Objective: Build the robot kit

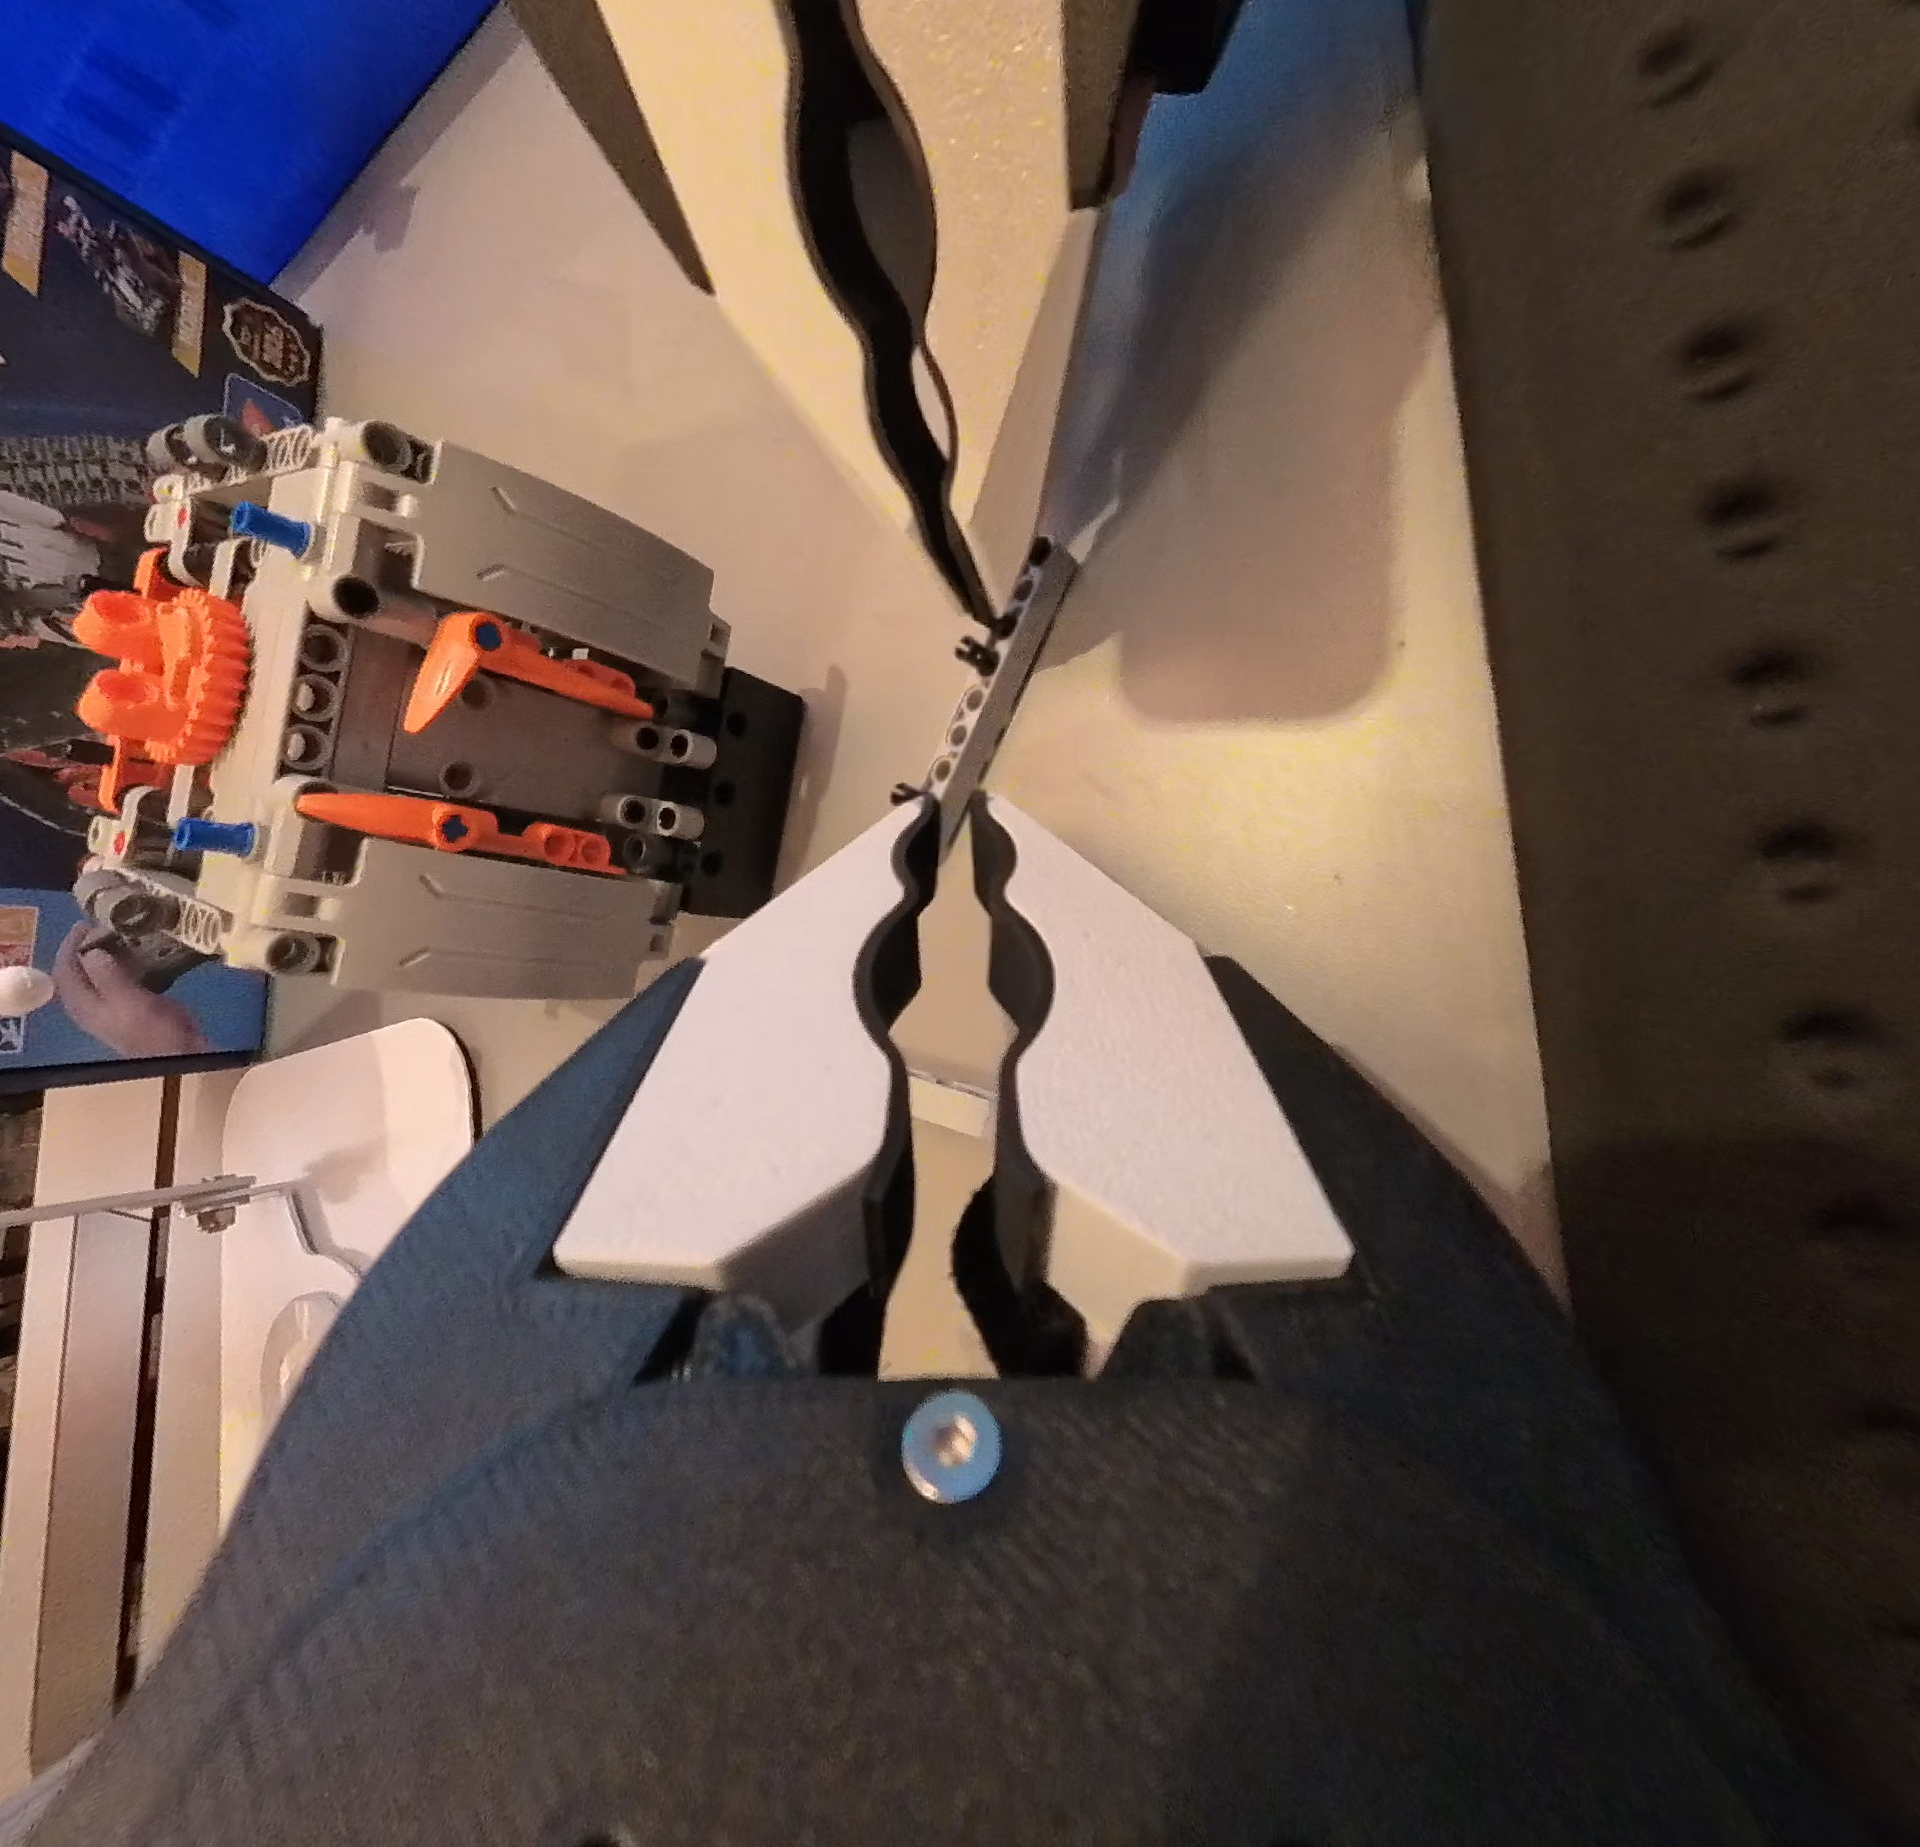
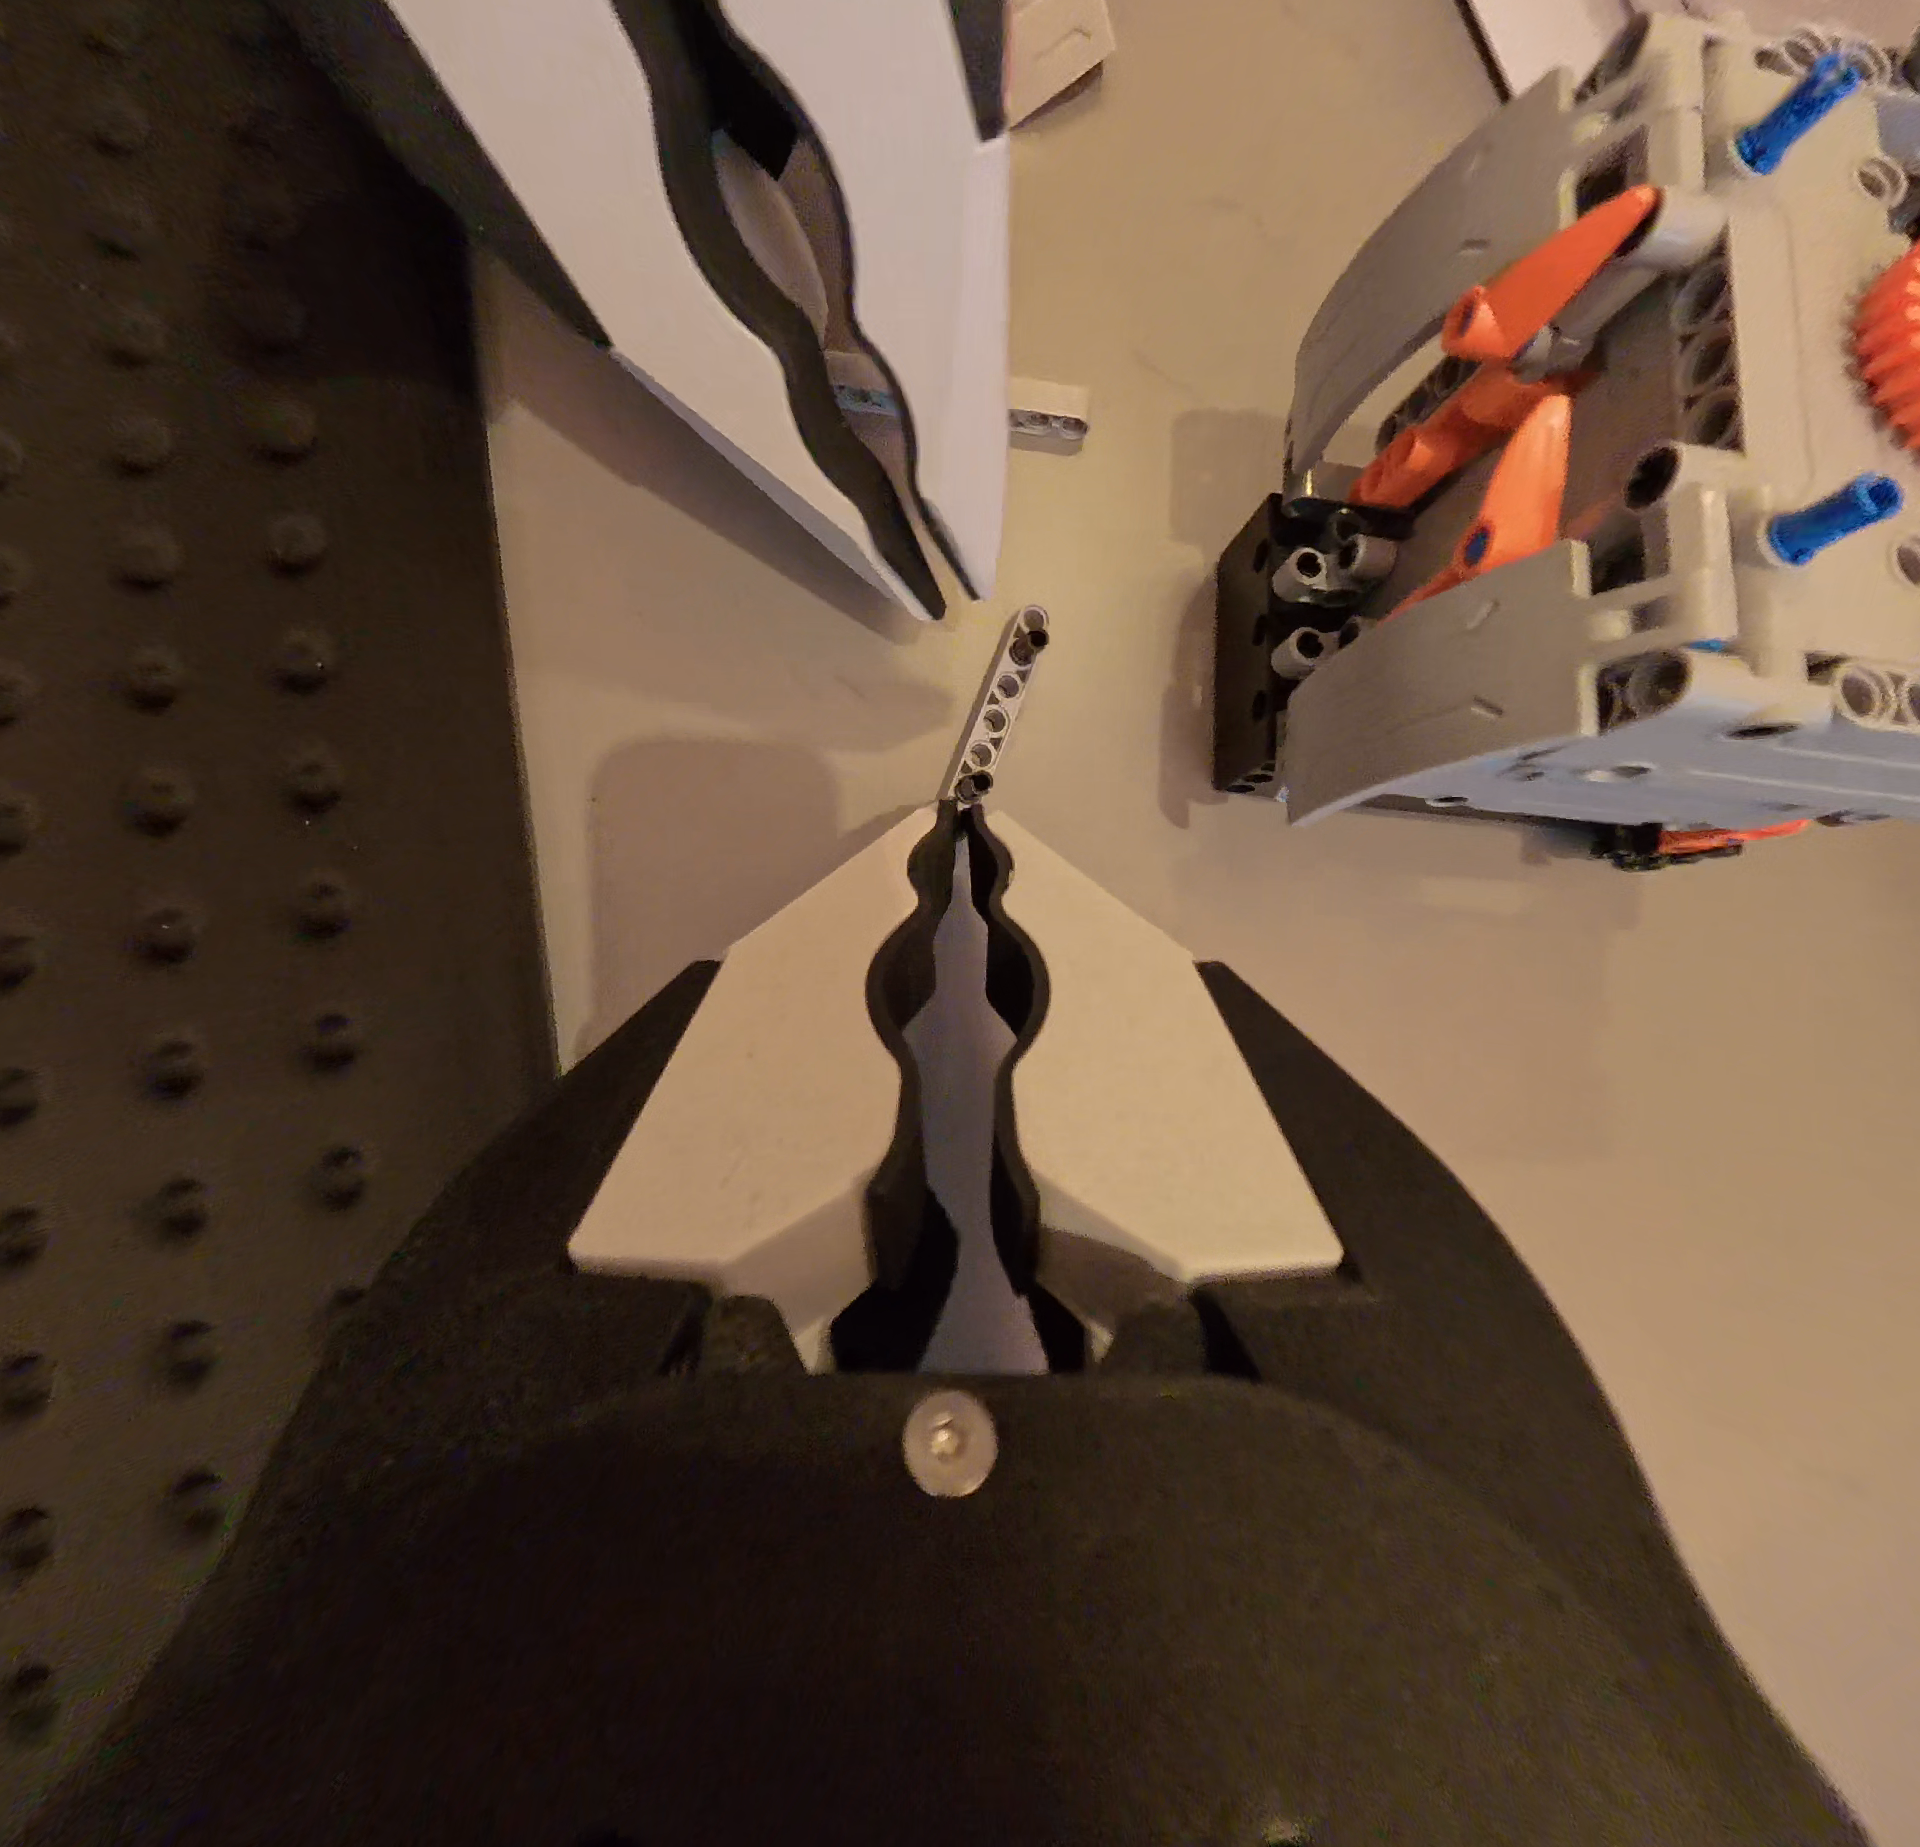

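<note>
Beam (image 2: 997, 706), grey and holed, juts toward 12 o'clock from the right tongs (image 2: 961, 810), clamped on its near end. The left tongs (image 1: 940, 815) stand barely apart at its other end; we cannot tell if they grip. We judge it light, stiff and slippery, best pinched on the flat faces.

Beam (image 2: 995, 711) between grippers; model (image 2: 1558, 509) right

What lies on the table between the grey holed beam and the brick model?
Nothing: only bare tabletop separates the grey holed beam from the brick model. Both wrist views show this.
</note>
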A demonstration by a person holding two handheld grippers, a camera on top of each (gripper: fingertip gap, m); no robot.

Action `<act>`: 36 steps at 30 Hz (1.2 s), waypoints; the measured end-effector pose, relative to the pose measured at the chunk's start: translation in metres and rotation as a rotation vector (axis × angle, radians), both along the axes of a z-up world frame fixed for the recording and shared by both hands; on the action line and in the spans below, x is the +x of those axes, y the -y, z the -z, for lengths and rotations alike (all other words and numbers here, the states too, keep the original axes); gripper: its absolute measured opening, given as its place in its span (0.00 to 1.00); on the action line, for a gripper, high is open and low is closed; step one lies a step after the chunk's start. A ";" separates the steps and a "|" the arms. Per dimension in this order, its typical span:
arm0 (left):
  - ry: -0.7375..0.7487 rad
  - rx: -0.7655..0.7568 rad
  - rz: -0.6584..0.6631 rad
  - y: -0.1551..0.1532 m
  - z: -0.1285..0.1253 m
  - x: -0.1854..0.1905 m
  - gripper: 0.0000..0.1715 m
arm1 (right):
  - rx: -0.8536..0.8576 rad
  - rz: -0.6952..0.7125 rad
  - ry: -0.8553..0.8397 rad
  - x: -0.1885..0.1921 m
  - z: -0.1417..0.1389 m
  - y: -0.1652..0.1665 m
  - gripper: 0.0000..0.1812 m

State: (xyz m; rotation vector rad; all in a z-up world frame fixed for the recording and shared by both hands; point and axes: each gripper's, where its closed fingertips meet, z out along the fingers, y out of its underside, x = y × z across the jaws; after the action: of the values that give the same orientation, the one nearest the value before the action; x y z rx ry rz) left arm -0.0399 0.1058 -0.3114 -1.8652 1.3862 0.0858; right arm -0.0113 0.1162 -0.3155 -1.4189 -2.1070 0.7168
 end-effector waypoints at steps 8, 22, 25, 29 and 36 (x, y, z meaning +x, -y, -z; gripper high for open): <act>0.025 -0.032 -0.027 -0.001 0.001 -0.005 0.06 | 0.187 -0.058 0.043 0.002 0.009 0.008 0.00; 0.119 -0.154 -0.064 -0.001 0.004 -0.006 0.06 | -0.090 0.119 -0.017 0.001 -0.006 -0.008 0.09; 0.137 -0.177 -0.063 0.000 0.005 -0.003 0.06 | -0.076 0.131 0.017 0.000 0.002 -0.010 0.10; 0.141 -0.197 -0.056 0.001 0.008 0.004 0.05 | -0.080 0.131 0.012 -0.002 0.001 -0.010 0.08; 0.168 -0.207 -0.045 0.003 0.005 0.009 0.05 | -0.094 0.124 0.043 -0.003 0.007 -0.006 0.10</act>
State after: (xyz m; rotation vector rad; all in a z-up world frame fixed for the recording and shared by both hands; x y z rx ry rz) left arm -0.0307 0.1027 -0.3163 -2.0226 1.2774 -0.1947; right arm -0.0142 0.1224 -0.3221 -1.6135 -2.0197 0.7506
